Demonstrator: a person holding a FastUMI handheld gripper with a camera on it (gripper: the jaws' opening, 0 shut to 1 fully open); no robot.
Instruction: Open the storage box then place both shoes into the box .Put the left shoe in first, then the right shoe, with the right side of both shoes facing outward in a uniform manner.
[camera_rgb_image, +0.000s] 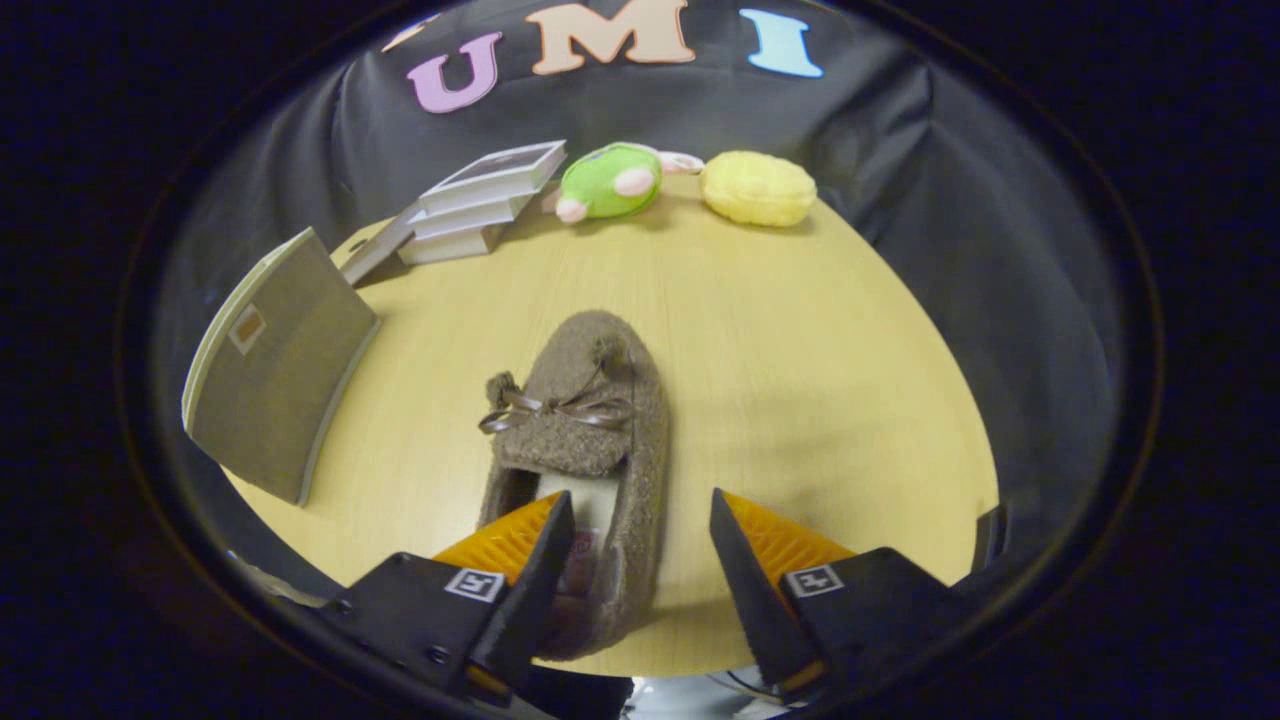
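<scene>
Tool (640, 545) spread wide astride brown shoe (585, 440); books (480, 205) and plush toys (610, 180) beyond

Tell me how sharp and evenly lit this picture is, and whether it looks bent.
Gripper view: sharp and evenly lit on the shoe; soft shadow right of it; fisheye curves the table edge; open fingers straddle the shoe's right wall.

Fuzzy fleece shoe (590, 420), wood-grain table (800, 330)
</scene>
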